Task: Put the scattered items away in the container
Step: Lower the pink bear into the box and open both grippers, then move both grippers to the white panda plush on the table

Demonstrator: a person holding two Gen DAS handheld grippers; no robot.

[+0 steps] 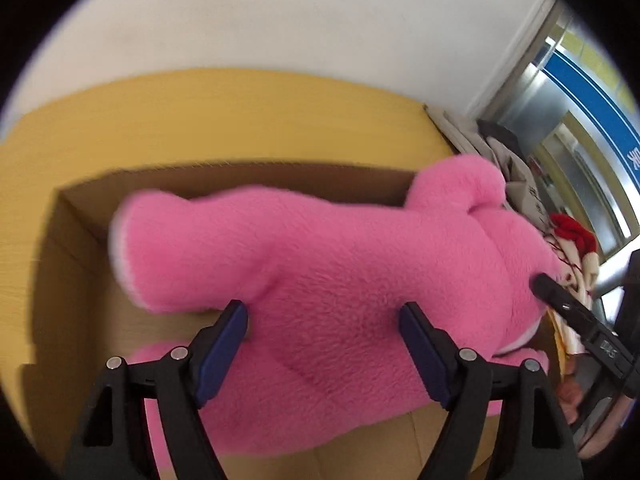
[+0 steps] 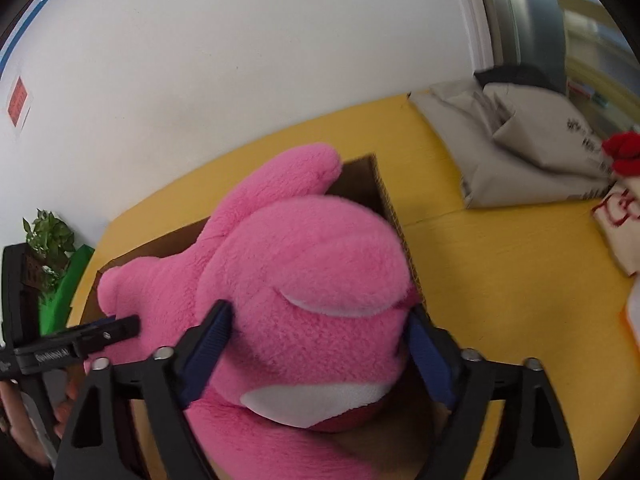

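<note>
A large pink plush bear (image 1: pixel 320 264) hangs over an open cardboard box (image 1: pixel 80 240) on a yellow table. My left gripper (image 1: pixel 324 316) is shut on the bear's body, the blue pads pressed into the fur. My right gripper (image 2: pixel 320 320) is shut on the bear's head (image 2: pixel 312 280), pads on both sides of it. The box (image 2: pixel 384 196) shows behind and under the bear in the right wrist view. Each gripper's tip shows in the other's view, the right one (image 1: pixel 560 300) and the left one (image 2: pixel 116 326).
The yellow table (image 2: pixel 500 260) meets a white wall behind. Grey bags (image 2: pixel 520 152) lie at the back right, beside a red and white plush item (image 2: pixel 620 200). A green plant (image 2: pixel 52 248) stands at the left. A glass door (image 1: pixel 560 120) is at the right.
</note>
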